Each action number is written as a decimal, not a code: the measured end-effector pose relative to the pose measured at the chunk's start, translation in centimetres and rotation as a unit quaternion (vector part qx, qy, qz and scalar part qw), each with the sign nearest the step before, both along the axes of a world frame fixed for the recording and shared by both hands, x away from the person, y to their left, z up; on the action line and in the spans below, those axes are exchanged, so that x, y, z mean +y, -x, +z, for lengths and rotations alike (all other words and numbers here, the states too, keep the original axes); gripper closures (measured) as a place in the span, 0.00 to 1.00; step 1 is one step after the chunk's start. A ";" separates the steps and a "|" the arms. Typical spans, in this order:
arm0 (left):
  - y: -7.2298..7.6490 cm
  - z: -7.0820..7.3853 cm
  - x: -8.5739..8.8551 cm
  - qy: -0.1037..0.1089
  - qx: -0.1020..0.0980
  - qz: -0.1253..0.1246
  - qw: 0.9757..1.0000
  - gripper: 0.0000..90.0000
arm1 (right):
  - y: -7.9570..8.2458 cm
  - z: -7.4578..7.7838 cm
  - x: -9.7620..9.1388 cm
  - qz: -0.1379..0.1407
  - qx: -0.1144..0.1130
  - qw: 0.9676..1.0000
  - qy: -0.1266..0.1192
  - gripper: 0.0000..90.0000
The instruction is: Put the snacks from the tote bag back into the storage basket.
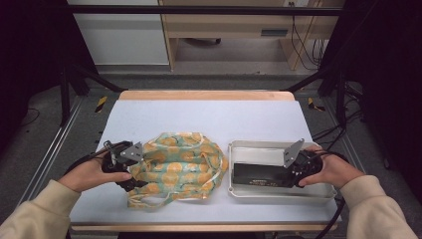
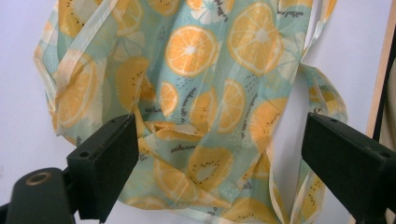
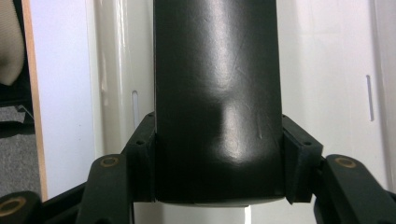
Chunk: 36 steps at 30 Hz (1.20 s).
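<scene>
Table: right hand-held gripper (image 3: 219, 154) (clamping case (image 3: 217, 93))

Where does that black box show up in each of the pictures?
High view: the black box lies in the white tray, lower right, with the right claw at its end.
Left gripper view: not in it.
Right gripper view: it runs up the centre, clamped between the jaws.
Shared landmark: the white tray.

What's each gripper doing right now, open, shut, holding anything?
Left gripper: open, jaws wide apart over the fruit-print bag, not gripping it.
Right gripper: shut on the black box, above the white tray.
</scene>
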State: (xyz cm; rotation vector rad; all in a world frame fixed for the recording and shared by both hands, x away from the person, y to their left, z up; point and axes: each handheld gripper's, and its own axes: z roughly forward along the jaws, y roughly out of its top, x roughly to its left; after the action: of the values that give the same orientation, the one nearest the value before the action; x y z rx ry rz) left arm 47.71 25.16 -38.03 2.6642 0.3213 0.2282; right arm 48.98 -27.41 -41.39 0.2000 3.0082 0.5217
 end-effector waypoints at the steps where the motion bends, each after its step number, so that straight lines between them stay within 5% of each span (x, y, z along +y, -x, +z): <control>1: 0.0 0.0 0.0 0.000 0.000 -0.001 1.000 0.12 | 0.0 -0.1 0.1 -0.002 -0.001 1.000 0.000 0.48; 36: 0.0 -1.0 0.1 -0.006 0.011 0.001 1.000 0.12 | -0.9 -1.5 0.3 0.008 0.012 1.000 0.007 0.47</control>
State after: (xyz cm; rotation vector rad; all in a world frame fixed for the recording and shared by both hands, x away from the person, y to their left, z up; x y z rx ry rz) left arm 47.72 25.30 -39.04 2.6807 0.3294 0.2011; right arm 49.83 -27.16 -42.90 0.1836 3.0377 0.5028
